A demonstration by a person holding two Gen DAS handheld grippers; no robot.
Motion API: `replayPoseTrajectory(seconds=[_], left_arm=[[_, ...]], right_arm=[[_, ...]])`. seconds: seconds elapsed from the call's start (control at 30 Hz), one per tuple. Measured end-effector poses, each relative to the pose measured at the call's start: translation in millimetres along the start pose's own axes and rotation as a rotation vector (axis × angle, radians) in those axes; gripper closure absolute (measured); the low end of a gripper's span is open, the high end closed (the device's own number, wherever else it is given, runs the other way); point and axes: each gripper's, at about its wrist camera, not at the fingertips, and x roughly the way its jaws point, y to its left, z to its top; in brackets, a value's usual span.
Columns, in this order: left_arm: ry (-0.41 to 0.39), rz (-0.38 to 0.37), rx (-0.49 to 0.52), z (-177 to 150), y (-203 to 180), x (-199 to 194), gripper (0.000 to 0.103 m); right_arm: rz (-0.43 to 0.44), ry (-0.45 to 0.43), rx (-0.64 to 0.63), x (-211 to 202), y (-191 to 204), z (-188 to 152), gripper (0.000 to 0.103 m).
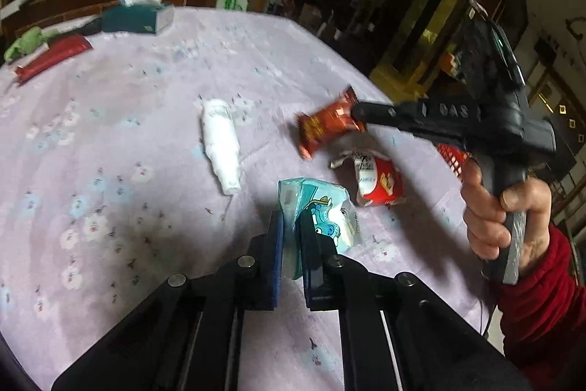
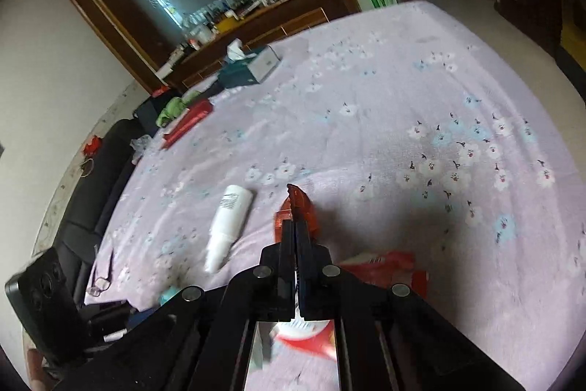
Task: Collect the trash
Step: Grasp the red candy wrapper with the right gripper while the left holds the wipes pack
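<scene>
Black right gripper [image 1: 360,118] reads "DAS"; orange wrapper [image 1: 326,127] print blurred.

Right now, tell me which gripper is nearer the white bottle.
Left, though it's close. The left gripper, shut on a teal packet, sits just beside the bottle's cap end. The right gripper holds an orange wrapper raised beyond it.

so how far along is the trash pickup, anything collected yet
No bin or bagged trash shows, so nothing looks finished. In hand: the left gripper is shut on a teal printed tissue packet, and the right gripper is shut on an orange-red foil snack wrapper, lifted off the cloth. Left: the white plastic bottle and red-and-white crumpled wrapper.
</scene>
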Motion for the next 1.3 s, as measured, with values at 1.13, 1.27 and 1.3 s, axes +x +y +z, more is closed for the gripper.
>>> replayPoseTrajectory(seconds=[1.13,1.27,1.3], left_arm=[[-0.337,0.371,0.093,-40,-79,-54,0.095],[-0.336,0.369,0.099,-42,-82,-55,0.095],[-0.335,0.370,0.101,-44,-83,-55,0.095]], right_arm=[[-0.408,-0.336,-0.244,-113,65,-107,0.102],[-0.439,-0.353,-0.271,-117,70,-110,0.102],[-0.446,-0.356,-0.278,-118,72,-112,0.102]])
